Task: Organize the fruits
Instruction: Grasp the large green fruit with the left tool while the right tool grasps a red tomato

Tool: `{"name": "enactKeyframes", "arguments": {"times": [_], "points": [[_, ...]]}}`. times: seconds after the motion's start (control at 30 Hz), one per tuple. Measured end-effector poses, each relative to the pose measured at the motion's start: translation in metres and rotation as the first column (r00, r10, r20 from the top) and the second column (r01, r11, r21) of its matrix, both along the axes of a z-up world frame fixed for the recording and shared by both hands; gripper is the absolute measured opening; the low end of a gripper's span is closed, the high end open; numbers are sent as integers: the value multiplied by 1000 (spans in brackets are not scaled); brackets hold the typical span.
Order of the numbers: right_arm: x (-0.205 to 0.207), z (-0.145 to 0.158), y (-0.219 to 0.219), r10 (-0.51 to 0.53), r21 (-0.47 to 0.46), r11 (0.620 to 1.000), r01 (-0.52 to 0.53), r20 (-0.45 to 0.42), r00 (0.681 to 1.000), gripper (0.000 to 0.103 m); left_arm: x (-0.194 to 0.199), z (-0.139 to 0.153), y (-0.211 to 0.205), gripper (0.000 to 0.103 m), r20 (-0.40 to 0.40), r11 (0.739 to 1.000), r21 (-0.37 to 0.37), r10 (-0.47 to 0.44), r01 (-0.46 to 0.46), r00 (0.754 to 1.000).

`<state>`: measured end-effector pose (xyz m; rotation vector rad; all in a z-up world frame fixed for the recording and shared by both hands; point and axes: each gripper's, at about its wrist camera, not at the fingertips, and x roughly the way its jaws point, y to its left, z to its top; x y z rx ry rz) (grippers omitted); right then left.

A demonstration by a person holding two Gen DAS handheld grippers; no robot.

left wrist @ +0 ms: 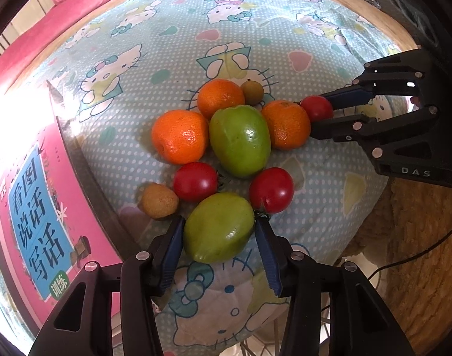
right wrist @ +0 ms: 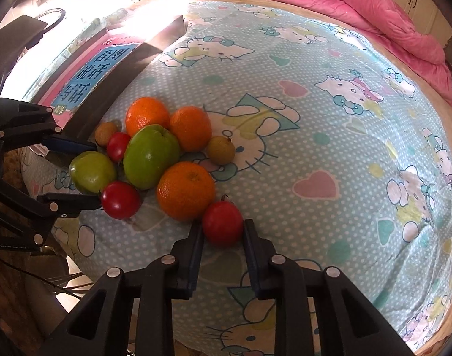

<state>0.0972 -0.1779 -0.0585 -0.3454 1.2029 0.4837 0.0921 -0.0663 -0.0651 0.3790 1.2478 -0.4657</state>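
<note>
Here, a cluster of fruit is being displayed on a light-blue cartoon-cat bedsheet [right wrist: 315, 95]. The left gripper [left wrist: 220, 230] is being pointed steeply down, and its blue pads are being pressed against both flanks of a green fruit [left wrist: 218, 227] at the near edge of the cluster; that fruit is being clamped, resting on the sheet. The right gripper [right wrist: 223, 227] is being closed on a small red tomato [right wrist: 222, 223] at the cluster's other edge, both fingers being pressed on its sides, just beside an orange [right wrist: 186, 190].

In the middle of the heap a larger green fruit [left wrist: 240, 140] is being flanked by three oranges in all, one of them [left wrist: 180, 136] being seen to its left in the left wrist view and another [left wrist: 221, 96] behind it. Two more red tomatoes [left wrist: 195, 181] [left wrist: 271, 190] are being shown between the two green fruits, touching or nearly touching them. Two small brownish fruits are being seen at the fringes: one [left wrist: 159, 200] just beside a tomato, the other [left wrist: 252, 92] beside the far orange.

A pink book with a blue title panel [left wrist: 37, 216] is being shown beside the sheet, and a pink quilt [right wrist: 359, 9] is being bunched along the far side of the bed.
</note>
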Motion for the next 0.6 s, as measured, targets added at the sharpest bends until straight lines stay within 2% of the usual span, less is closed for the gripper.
{"name": "enactKeyframes", "arguments": {"times": [0.23,0.4,0.6], "points": [[4,9,-12,-55,35,998,55,13,998,27,-4,-1,-1,47,20,1000,1,16,-16,1000],[5,20,-23,-113,91,990,109,44,993,27,-8,7,14,47,6,994,-84,64,-64,998],[1,31,-26,-176,178,971,160,82,981,27,-11,27,35,47,25,979,-163,126,-121,992]]}}
